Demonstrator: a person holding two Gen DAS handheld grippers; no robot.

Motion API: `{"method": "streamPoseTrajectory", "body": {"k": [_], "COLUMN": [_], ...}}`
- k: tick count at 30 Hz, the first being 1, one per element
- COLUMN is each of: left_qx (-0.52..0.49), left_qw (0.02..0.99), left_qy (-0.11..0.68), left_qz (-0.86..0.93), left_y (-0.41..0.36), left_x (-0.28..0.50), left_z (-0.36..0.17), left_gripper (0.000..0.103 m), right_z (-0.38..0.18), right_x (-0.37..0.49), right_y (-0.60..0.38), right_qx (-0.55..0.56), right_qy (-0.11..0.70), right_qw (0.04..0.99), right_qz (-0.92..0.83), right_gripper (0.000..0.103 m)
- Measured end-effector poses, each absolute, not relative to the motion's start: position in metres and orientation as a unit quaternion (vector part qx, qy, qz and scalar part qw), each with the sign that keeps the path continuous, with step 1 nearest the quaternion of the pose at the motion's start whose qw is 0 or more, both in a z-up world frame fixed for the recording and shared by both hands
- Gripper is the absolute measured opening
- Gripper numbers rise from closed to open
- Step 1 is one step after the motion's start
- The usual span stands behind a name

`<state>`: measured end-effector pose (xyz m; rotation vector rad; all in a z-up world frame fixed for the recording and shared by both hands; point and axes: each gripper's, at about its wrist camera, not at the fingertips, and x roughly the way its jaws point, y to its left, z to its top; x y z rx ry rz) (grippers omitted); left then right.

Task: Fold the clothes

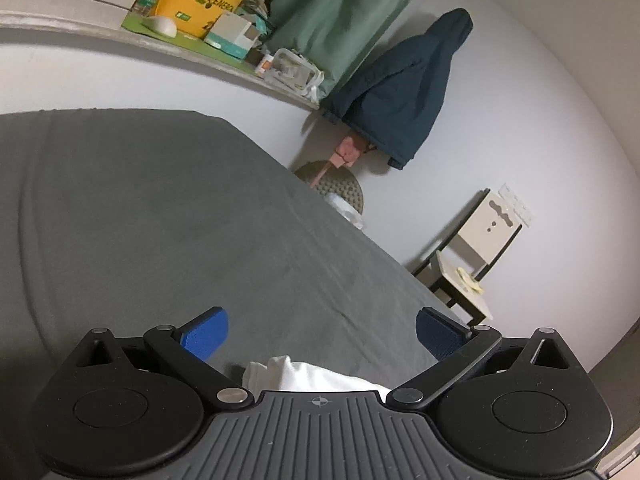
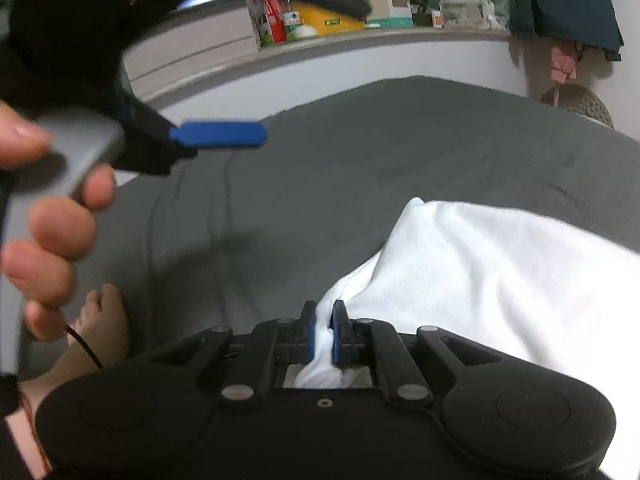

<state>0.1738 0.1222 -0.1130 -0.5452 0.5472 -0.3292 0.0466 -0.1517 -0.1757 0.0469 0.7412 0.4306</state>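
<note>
A white garment (image 2: 500, 264) lies on the grey bed sheet (image 2: 360, 160), spread to the right in the right wrist view. My right gripper (image 2: 324, 328) is shut on a bunched edge of it, white cloth squeezed between the blue pads. In the left wrist view my left gripper (image 1: 320, 332) stands open above the sheet, blue fingers (image 1: 206, 338) wide apart with nothing between them. A bit of the white garment (image 1: 304, 374) shows just below it. The left gripper (image 2: 218, 134) also appears at the upper left of the right wrist view, held by a hand (image 2: 48, 216).
A ledge (image 1: 224, 60) behind the bed holds boxes, bottles and a yellow bag (image 1: 196, 4). A dark jacket (image 1: 404, 92) hangs on the wall by a green curtain (image 1: 332, 12). A chair (image 1: 468, 264) stands beside the bed. A bare foot (image 2: 102, 320) is at the lower left.
</note>
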Motion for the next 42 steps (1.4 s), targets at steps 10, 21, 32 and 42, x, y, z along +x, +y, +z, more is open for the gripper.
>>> {"method": "streamPoseTrajectory", "body": {"k": [10, 21, 32, 42], "left_qx": [-0.27, -0.268, -0.263, -0.231], "left_qw": [0.918, 0.918, 0.917, 0.925], "left_qy": [0.256, 0.257, 0.262, 0.249], "left_qz": [-0.139, -0.141, -0.147, -0.171], "left_y": [0.131, 0.134, 0.13, 0.123], "left_x": [0.172, 0.166, 0.166, 0.164], "left_z": [-0.111, -0.114, -0.119, -0.111], "left_gripper": [0.103, 0.103, 0.103, 0.103], "right_z": [-0.154, -0.175, -0.175, -0.17], "right_x": [-0.014, -0.004, -0.013, -0.01], "right_y": [-0.152, -0.148, -0.136, -0.14], "right_qx": [-0.077, -0.047, -0.072, -0.053], "right_qy": [0.282, 0.326, 0.3, 0.306], "right_qw": [0.924, 0.913, 0.91, 0.911], "right_qz": [0.247, 0.242, 0.276, 0.272], "right_gripper": [0.064, 0.006, 0.007, 0.061]}}
